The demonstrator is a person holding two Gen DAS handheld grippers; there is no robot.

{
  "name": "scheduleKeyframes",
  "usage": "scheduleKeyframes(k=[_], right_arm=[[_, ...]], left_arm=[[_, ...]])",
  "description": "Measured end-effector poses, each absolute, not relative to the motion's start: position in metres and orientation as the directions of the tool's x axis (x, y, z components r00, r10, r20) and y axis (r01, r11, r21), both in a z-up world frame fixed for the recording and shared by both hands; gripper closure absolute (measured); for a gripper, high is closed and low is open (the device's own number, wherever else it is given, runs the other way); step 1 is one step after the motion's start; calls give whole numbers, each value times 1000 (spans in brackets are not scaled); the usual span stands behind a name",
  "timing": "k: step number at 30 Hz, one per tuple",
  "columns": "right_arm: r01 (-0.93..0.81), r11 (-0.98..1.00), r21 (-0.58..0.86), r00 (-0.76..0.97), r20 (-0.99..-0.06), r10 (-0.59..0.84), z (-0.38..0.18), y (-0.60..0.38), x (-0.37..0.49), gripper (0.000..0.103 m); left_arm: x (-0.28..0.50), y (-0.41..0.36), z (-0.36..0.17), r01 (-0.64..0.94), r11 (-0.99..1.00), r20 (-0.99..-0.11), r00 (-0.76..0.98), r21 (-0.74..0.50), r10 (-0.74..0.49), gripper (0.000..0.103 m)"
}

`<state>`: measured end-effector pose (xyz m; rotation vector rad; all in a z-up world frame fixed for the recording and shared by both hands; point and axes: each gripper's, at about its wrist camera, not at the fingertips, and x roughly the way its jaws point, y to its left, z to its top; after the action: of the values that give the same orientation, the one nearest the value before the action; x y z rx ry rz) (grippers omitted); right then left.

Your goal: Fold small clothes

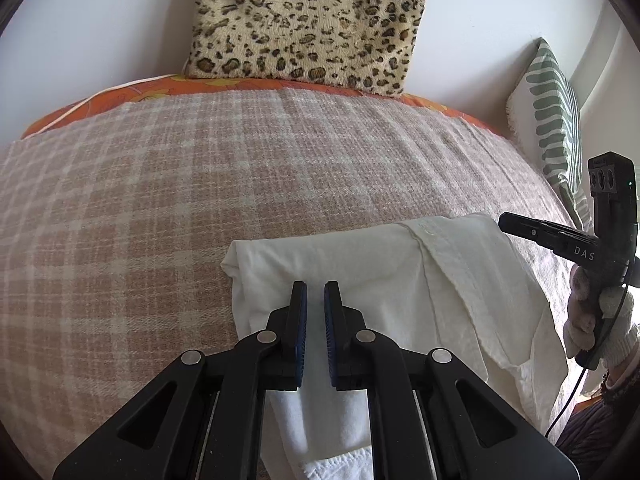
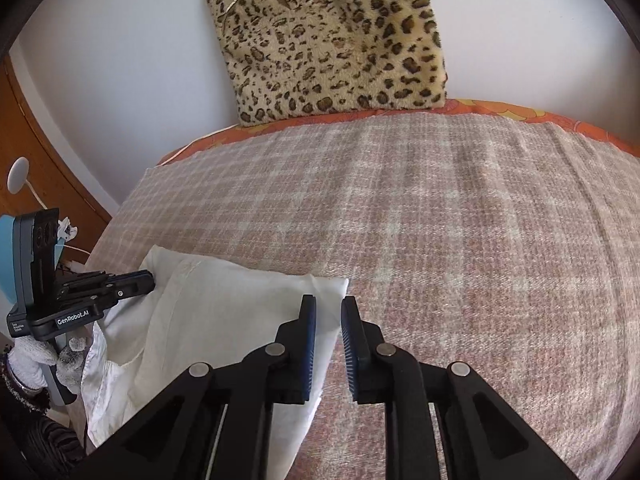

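Here the white garment [image 1: 360, 264] lies folded into a rough rectangle on the plaid blanket [image 1: 160, 180]. It is well apart from the leopard-print cushion [image 1: 308, 20], on the near side of the bed from it. The cushion stands upright against the wall at the far edge.

The left gripper [image 1: 315, 286] points down over the near part of the garment, on the end that lies left of the cushion in the right wrist view. Its blue-padded fingers [image 1: 300, 320] stand almost together, with only a thin slit between them that shows white cloth. Seen from the side in the right wrist view, the fingers look closed, with their tips at the garment's surface. Whether a fold is pinched between the pads I cannot tell. More white cloth runs back under this gripper toward its camera.

The right gripper [image 2: 328, 300] hovers at the garment's other end. Its fingers are a little apart, with a narrow gap. One finger [image 2: 308, 336] is over the cloth's edge and the other is over bare blanket. No cloth is clamped between the pads.

A gloved right hand [image 1: 600, 320] grips the right gripper's handle, nearer the viewer than the cushion.
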<state>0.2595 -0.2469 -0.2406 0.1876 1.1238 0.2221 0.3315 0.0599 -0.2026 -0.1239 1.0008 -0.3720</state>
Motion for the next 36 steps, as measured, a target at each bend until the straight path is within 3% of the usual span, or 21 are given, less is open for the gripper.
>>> scheduleKeyframes(k=[3, 5, 9, 16, 22, 27, 29, 33, 35, 36], right_arm=[[-124, 953, 278, 432, -849, 304, -232, -241, 262, 87], [-167, 943, 288, 418, -846, 332, -233, -230, 265, 78], [-176, 962, 207, 367, -893, 260, -254, -215, 274, 77], [-83, 976, 201, 337, -916, 217, -272, -237, 275, 79], [-90, 982, 167, 343, -920, 188, -269, -238, 268, 79], [-77, 983, 167, 370, -911, 184, -253, -244, 260, 75], [-76, 980, 183, 382, -903, 198, -245, -247, 255, 66], [-95, 972, 214, 393, -890, 234, -227, -247, 242, 59], [-102, 972, 210, 406, -883, 234, -219, -246, 235, 44], [-102, 973, 209, 416, -879, 233, -214, -246, 233, 42]], left_arm=[[335, 67, -194, 233, 926, -780, 501, -295, -375, 96], [337, 67, -191, 236, 923, -773, 506, -303, -383, 96], [346, 64, -196, 230, 928, -782, 501, -293, -371, 96], [352, 73, -214, 206, 945, -815, 481, -254, -323, 95], [354, 98, -210, 100, 979, -832, 516, -178, -203, 89], [339, 102, -183, 116, 986, -792, 589, -116, -162, 87], [334, 101, -173, 126, 986, -775, 610, -112, -166, 85], [321, 99, -158, 153, 982, -747, 639, -107, -181, 77], [316, 96, -152, 169, 981, -734, 655, -92, -182, 69], [313, 94, -149, 178, 980, -728, 660, -87, -184, 68]])
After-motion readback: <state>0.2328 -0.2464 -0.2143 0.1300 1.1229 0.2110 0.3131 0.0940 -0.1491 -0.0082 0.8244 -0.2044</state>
